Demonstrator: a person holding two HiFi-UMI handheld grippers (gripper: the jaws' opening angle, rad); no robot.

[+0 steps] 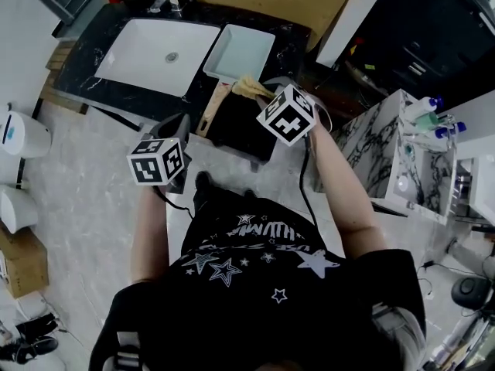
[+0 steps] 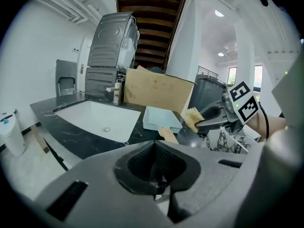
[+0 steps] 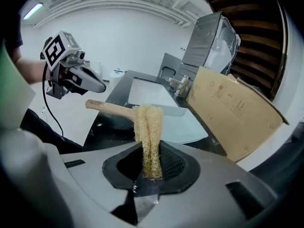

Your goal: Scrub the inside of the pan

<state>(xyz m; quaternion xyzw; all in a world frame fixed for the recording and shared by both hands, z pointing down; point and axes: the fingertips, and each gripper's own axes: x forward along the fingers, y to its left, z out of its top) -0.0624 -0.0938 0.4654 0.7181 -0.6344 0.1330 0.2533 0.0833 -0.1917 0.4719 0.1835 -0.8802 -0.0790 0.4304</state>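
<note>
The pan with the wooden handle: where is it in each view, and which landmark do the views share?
Head view: the pan sits top centre, right of the sink.
Left gripper view: the pan is at centre, above the jaws.
Right gripper view: the pan lies behind the loofah.
Shared landmark: the sink beside it.

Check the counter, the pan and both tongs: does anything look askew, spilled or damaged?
Nothing stands out. The pan lies flat on the counter beside the sink, with no spill showing. The right tongs grip the loofah; the left tongs are shut and empty.
</note>
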